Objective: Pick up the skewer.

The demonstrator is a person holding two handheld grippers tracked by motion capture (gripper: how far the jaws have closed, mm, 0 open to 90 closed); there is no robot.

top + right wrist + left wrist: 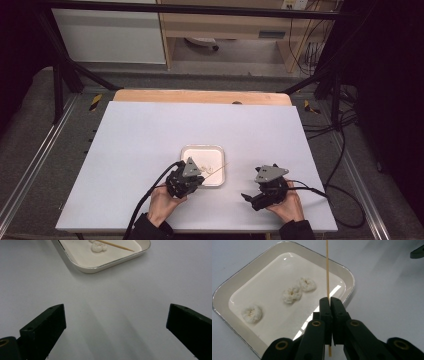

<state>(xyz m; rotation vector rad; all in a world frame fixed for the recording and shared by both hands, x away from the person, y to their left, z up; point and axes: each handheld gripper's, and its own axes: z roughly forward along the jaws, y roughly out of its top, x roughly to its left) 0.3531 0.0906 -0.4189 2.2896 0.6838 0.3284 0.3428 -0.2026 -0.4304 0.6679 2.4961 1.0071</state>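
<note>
Thin skewer pinched in the left claw, right claw standing wide and empty.

The left claw (329, 302) grips a wooden skewer (327, 270) over the white tray (347, 277); just ahead lie three ring-shaped pieces (291, 294). The stick is slender and could snap or slip if pushed askew. The right claw (116, 320) hovers beside the tray over the pale bench (140, 135); beyond it, dark frame rails and cables.

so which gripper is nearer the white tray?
Left. The left gripper sits at the white tray's near edge, clamping a skewer; the right gripper is off to its right, open.
</note>
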